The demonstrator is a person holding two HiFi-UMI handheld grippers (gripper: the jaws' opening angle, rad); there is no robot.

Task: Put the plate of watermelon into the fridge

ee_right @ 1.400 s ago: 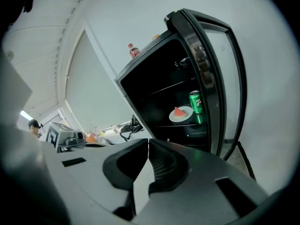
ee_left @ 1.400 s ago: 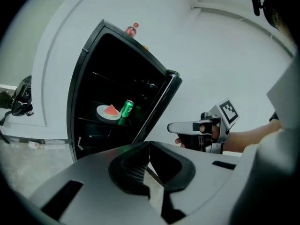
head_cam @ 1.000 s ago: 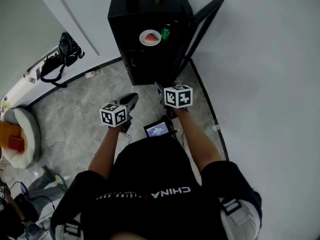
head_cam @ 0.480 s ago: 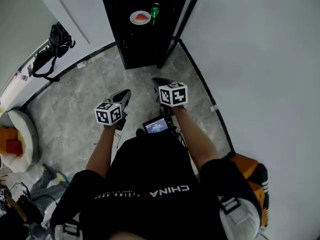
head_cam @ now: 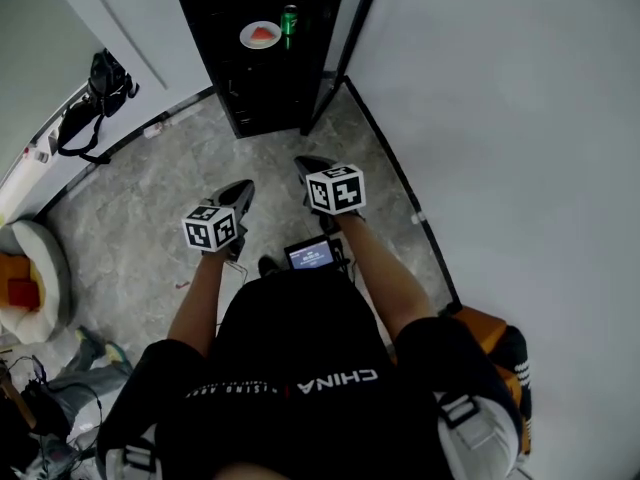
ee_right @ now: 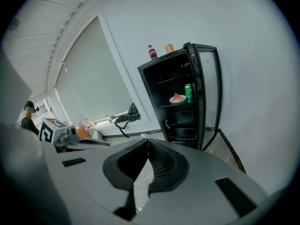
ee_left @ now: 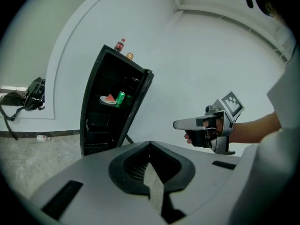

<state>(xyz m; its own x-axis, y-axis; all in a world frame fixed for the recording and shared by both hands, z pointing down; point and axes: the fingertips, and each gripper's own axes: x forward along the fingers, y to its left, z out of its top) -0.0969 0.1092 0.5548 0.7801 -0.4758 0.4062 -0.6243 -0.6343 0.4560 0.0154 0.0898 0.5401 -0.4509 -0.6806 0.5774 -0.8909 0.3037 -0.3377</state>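
The white plate of watermelon [head_cam: 260, 35] rests on a shelf inside the open black fridge [head_cam: 225, 78], beside a green can [head_cam: 289, 20]. The same plate [ee_left: 108, 99] [ee_right: 176, 98] shows in both gripper views, some way ahead. My left gripper [head_cam: 240, 193] and right gripper [head_cam: 305, 165] hover over the floor, well short of the fridge, both shut and empty. In the left gripper view its jaws [ee_left: 150, 143] meet at the tip, with the right gripper [ee_left: 206, 123] off to the side. The right gripper's jaws [ee_right: 148, 141] are pressed together too.
The fridge door [head_cam: 345, 38] stands open against the white wall on the right. Two bottles [ee_right: 151, 52] stand on top of the fridge. A black bag [head_cam: 95, 98] lies by the left wall, a round cushion [head_cam: 30, 278] lower left, an orange bag [head_cam: 490, 343] behind on the right.
The person has stepped back from the fridge: it sits higher and smaller in the head view, both grippers are farther from it, and the orange bag has come into view.
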